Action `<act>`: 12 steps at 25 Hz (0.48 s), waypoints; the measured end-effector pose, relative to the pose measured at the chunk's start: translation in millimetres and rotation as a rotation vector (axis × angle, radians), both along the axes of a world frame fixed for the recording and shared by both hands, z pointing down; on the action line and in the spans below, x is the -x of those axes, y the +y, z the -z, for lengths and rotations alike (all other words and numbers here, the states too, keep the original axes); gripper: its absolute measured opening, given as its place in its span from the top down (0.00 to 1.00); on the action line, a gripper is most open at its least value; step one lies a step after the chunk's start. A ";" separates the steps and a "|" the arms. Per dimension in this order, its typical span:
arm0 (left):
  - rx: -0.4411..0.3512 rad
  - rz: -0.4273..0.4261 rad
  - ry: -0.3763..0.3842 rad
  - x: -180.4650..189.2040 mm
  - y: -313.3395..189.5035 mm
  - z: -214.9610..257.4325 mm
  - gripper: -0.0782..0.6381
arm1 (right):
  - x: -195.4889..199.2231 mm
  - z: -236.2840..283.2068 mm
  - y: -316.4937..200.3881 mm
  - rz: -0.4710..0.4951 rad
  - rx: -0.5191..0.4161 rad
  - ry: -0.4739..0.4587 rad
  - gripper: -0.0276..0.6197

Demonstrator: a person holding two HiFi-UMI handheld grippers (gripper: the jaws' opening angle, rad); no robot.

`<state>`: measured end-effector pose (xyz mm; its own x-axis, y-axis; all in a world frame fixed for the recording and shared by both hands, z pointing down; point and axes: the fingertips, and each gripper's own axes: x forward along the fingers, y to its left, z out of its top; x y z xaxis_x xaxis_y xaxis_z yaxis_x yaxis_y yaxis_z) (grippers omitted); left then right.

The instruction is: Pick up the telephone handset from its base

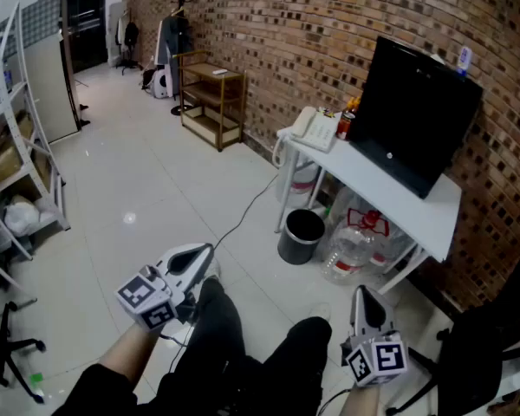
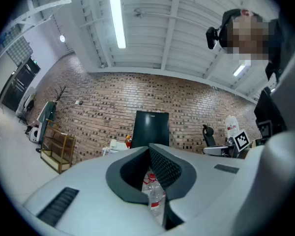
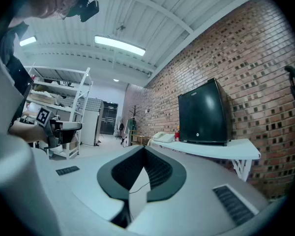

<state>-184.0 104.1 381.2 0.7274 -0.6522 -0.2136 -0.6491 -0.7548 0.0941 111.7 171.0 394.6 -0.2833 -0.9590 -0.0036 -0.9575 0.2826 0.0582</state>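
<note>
Upper centre of the head view: telephone point(image 1: 315, 129) on the white table point(image 1: 416, 199), handset point(image 1: 304, 123) seated on its base, left of the black monitor point(image 1: 416, 115).
I hold both tools low in frame, well apart from it: left gripper point(image 1: 206, 251) and right gripper point(image 1: 362, 293), jaws together at the tips, nothing between them.

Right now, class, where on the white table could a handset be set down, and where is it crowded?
Free: the table front strip, from the telephone along the black monitor. Crowded: the telephone end, where a red bottle stands.
</note>
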 end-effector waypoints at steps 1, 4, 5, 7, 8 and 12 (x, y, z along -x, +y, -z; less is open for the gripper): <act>0.007 -0.008 -0.002 2.6 -0.8 5.0 0.89 | 1.3 6.2 -0.2 0.007 -0.011 -0.006 0.94; 0.007 -0.022 -0.004 7.4 -2.7 19.4 0.89 | 2.9 23.5 -2.1 0.023 -0.038 -0.013 0.94; 0.002 -0.025 -0.004 7.2 -3.1 22.8 0.89 | 2.8 27.5 -3.9 0.027 -0.042 -0.009 0.94; -0.001 -0.030 -0.010 5.0 -5.3 24.4 0.89 | 2.2 30.8 -9.5 0.032 -0.042 0.001 0.94; 0.001 -0.032 -0.014 3.6 -7.5 23.3 0.89 | 2.3 30.2 -12.8 0.034 -0.039 0.005 0.94; -0.027 -0.025 -0.012 0.5 -19.4 29.2 0.89 | 3.2 24.8 -25.5 0.044 -0.021 0.008 0.94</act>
<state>-184.5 84.7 352.0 0.7462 -0.6276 -0.2221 -0.6308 -0.7732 0.0656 108.4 145.5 369.8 -0.3258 -0.9452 -0.0216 -0.9435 0.3235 0.0720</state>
